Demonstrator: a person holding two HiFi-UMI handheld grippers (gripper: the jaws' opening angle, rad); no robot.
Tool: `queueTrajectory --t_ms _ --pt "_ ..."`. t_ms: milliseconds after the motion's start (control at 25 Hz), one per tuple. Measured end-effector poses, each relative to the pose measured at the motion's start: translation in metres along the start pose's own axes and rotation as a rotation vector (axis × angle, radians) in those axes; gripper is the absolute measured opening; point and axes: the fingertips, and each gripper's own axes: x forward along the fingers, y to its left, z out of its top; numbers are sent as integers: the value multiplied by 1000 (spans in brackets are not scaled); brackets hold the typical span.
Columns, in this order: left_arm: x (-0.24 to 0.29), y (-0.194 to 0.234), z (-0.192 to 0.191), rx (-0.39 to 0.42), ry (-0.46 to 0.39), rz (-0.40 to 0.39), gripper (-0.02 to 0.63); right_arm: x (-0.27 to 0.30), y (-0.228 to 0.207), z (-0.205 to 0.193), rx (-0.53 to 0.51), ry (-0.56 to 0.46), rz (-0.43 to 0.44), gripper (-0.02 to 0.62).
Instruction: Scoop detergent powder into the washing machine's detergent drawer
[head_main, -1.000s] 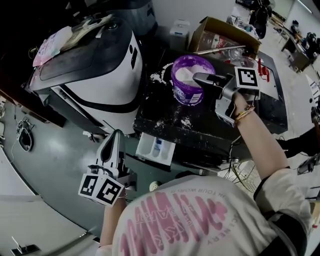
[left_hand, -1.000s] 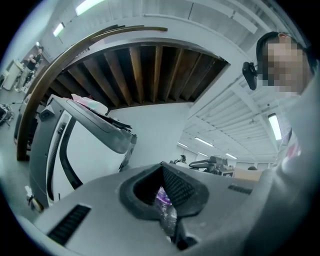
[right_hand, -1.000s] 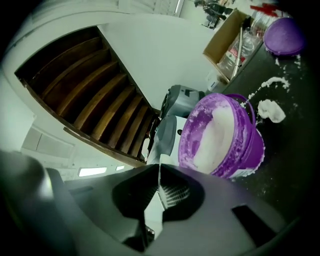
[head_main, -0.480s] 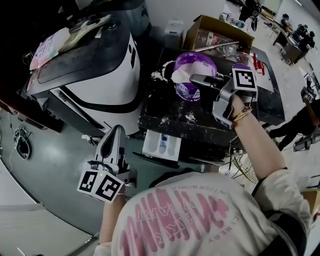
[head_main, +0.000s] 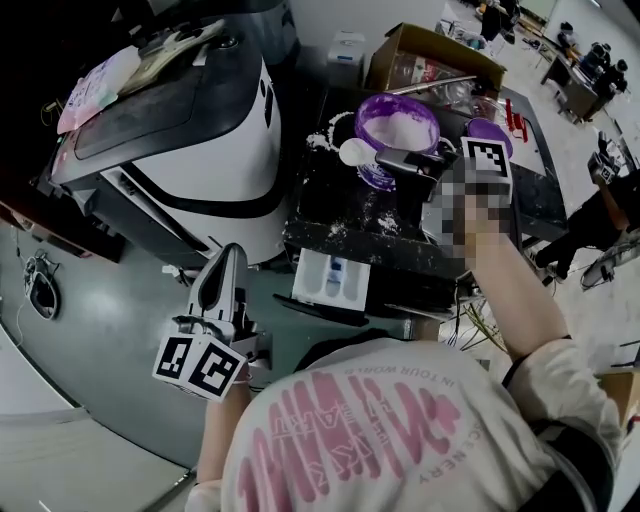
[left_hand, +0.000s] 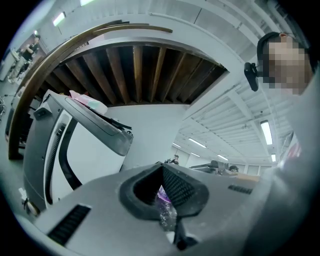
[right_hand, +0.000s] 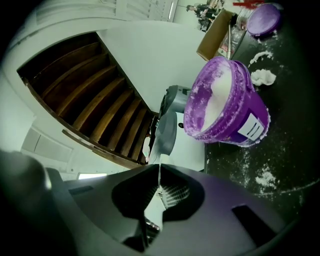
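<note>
A purple tub (head_main: 399, 125) of white detergent powder stands on the black machine top (head_main: 330, 215). My right gripper (head_main: 392, 158) is shut on the handle of a white scoop (head_main: 356, 151). The scoop is heaped with powder and hangs just left of the tub's rim. In the right gripper view the scoop (right_hand: 166, 131) shows edge-on beyond the jaws (right_hand: 159, 187), with the tub (right_hand: 225, 107) to its right. The white detergent drawer (head_main: 333, 277) stands pulled out below the top's front edge. My left gripper (head_main: 226, 262) hangs shut and holds nothing, left of the drawer (left_hand: 167, 200).
A white washing machine (head_main: 185, 140) with a dark lid stands at the left. Spilled powder (head_main: 322, 143) lies on the black top. The tub's purple lid (right_hand: 265, 20) and a cardboard box (head_main: 430, 60) sit behind the tub. Grey floor (head_main: 90, 330) lies at the lower left.
My right gripper has drawn the scoop out of the tub and to the left, past the rim, with powder on it. The left gripper has hardly shifted.
</note>
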Motion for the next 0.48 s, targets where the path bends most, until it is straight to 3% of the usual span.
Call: queueTrajectory --t_ms 480 --pt "-15 13 5 -2 2 -28 3 10 -3 -27 25 -13 -4 6"
